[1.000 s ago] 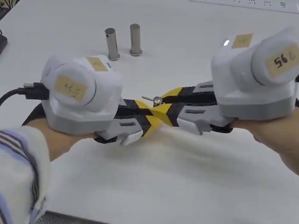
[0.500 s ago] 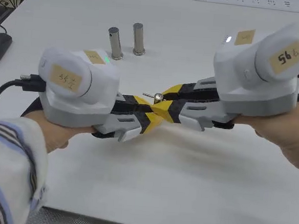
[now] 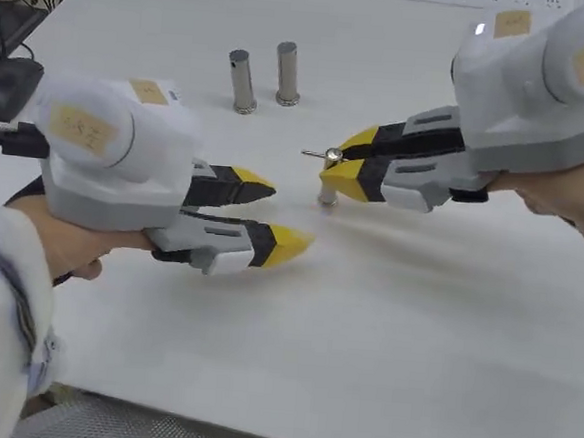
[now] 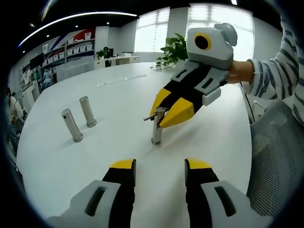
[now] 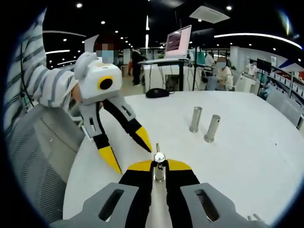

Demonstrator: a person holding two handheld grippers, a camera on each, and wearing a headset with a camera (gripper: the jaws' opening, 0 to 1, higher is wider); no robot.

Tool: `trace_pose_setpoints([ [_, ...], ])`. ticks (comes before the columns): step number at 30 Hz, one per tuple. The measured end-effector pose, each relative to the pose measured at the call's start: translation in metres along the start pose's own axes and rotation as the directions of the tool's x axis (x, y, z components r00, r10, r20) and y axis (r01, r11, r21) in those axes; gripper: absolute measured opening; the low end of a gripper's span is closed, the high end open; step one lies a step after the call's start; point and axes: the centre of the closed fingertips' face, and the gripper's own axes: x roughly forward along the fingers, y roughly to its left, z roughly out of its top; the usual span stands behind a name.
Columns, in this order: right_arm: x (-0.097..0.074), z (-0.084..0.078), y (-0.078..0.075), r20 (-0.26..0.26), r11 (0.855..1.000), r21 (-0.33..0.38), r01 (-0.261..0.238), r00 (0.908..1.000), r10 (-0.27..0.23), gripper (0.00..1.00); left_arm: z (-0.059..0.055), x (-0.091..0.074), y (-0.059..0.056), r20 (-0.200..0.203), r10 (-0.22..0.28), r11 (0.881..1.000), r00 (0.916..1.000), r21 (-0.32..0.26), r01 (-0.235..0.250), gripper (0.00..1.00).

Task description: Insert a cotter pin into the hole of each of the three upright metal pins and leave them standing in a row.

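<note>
The right tool [image 3: 333,168] is closed narrow on the top of a short upright silver metal pin [image 3: 327,196]. In the head view its yellow tips cover the shaft, and just the foot of the pin shows beneath them on the white counter [image 3: 384,336]. A thin silver cotter pin [image 3: 319,154] juts sideways from those tips, its round eye close to the jaws.

The left gripper view gives what the head view hides. There the right tool [image 4: 159,118] pinches the pin's head, the metal pin [image 4: 156,133] stands on its flared base, and the cotter pin [image 4: 148,117] crosses it near the top. In the right gripper view the right tool [image 5: 159,166] hides that base: the metal pin [image 5: 159,174] is a silver strip between the jaws, with the cotter pin [image 5: 159,157] just beyond.

The left tool [image 3: 274,213] is spread wide and holds nothing, near the pin but apart from it. Its own view [image 4: 160,166] shows bare counter between its tips and the pin. The right gripper view shows the left tool [image 5: 128,153] gaping beside the pin, held by an arm in a striped sleeve [image 5: 40,90].

Well apart from the held pin, a nearer silver pin [image 3: 241,81] and a farther silver pin [image 3: 287,74] stand upright, just beside each other
</note>
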Motion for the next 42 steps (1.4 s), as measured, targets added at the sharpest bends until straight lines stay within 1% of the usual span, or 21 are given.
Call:
trace_pose_setpoints([
  [2, -0.001, -0.002, -0.005, -0.007, 1.0, -0.009, 0.0, 1.0, 0.0, 0.1, -0.004, -0.004, 0.003, -0.014, 0.012, 1.0, 0.9998, -0.011, -0.012, 0.45],
  [5, -0.001, -0.005, -0.01, -0.021, 1.0, -0.025, -0.005, 0.9998, 0.005, 0.1, -0.009, -0.008, 0.008, -0.025, 0.033, 0.999, 0.9991, -0.027, -0.034, 0.45],
  [7, -0.001, -0.005, -0.012, -0.012, 1.0, -0.008, -0.023, 0.9997, 0.023, 0.1, -0.011, -0.01, 0.008, -0.026, 0.031, 0.999, 0.9992, -0.037, -0.032, 0.46],
  [9, -0.001, -0.005, -0.014, -0.006, 1.0, -0.005, -0.027, 0.9996, 0.027, 0.1, -0.013, -0.011, 0.008, -0.035, 0.035, 0.999, 0.9988, -0.038, -0.037, 0.46],
  [11, 0.0, -0.006, -0.016, -0.006, 1.0, 0.004, -0.027, 0.9996, 0.027, 0.1, -0.014, -0.011, 0.007, -0.04, 0.033, 0.999, 0.9987, -0.04, -0.035, 0.46],
  [14, -0.001, -0.008, -0.015, -0.016, 1.0, -0.004, -0.028, 0.9995, 0.028, 0.1, -0.015, -0.011, 0.007, -0.045, 0.036, 0.999, 0.9983, -0.036, -0.038, 0.46],
  [16, -0.001, -0.01, -0.014, -0.021, 0.999, -0.005, -0.037, 0.9991, 0.037, 0.1, -0.015, -0.011, 0.008, -0.045, 0.04, 0.999, 0.9982, -0.035, -0.042, 0.46],
  [18, 0.0, -0.013, -0.012, -0.029, 0.999, -0.011, -0.045, 0.9986, 0.044, 0.1, -0.013, -0.012, 0.013, -0.041, 0.064, 0.998, 0.9971, -0.023, -0.065, 0.45],
  [19, -0.002, -0.012, -0.011, -0.02, 0.999, -0.01, -0.047, 0.9987, 0.047, 0.1, -0.013, -0.012, 0.015, -0.04, 0.072, 0.997, 0.9966, -0.029, -0.073, 0.45],
  [22, -0.002, -0.011, -0.01, -0.014, 0.999, -0.006, -0.042, 0.999, 0.042, 0.1, -0.009, -0.014, 0.018, -0.026, 0.079, 0.996, 0.9966, -0.044, -0.08, 0.45],
  [25, -0.002, -0.01, -0.01, -0.012, 0.999, 0.0, -0.042, 0.9991, 0.042, 0.1, -0.009, -0.015, 0.019, -0.033, 0.082, 0.996, 0.996, -0.041, -0.084, 0.45],
  [27, -0.002, -0.01, -0.009, -0.012, 0.999, -0.003, -0.042, 0.999, 0.042, 0.1, -0.009, -0.016, 0.022, -0.039, 0.094, 0.995, 0.9948, -0.034, -0.095, 0.45],
  [28, -0.002, -0.01, -0.008, -0.01, 0.999, 0.001, -0.045, 0.999, 0.045, 0.1, -0.009, -0.017, 0.025, -0.036, 0.113, 0.993, 0.993, -0.035, -0.114, 0.45],
  [30, -0.002, -0.009, -0.007, -0.01, 0.999, 0.009, -0.05, 0.9987, 0.05, 0.11, -0.007, -0.018, 0.028, -0.028, 0.124, 0.991, 0.9918, -0.049, -0.126, 0.46],
  [33, -0.001, -0.009, -0.009, -0.009, 0.999, 0.021, -0.047, 0.9988, 0.047, 0.11, -0.007, -0.02, 0.029, -0.026, 0.13, 0.99, 0.9911, -0.056, -0.132, 0.46],
  [37, 0.0, -0.01, -0.009, -0.008, 0.998, 0.035, -0.048, 0.9988, 0.048, 0.12, -0.008, -0.022, 0.028, -0.029, 0.131, 0.989, 0.9909, -0.059, -0.133, 0.46],
  [39, 0.0, -0.013, -0.007, -0.016, 0.998, 0.033, -0.058, 0.9982, 0.058, 0.15, -0.009, -0.023, 0.028, -0.031, 0.135, 0.989, 0.9904, -0.058, -0.136, 0.45],
  [42, 0.0, -0.016, -0.007, -0.018, 0.998, 0.039, -0.051, 0.9985, 0.052, 0.16, -0.009, -0.026, 0.028, -0.027, 0.14, 0.988, 0.9898, -0.067, -0.141, 0.45],
])
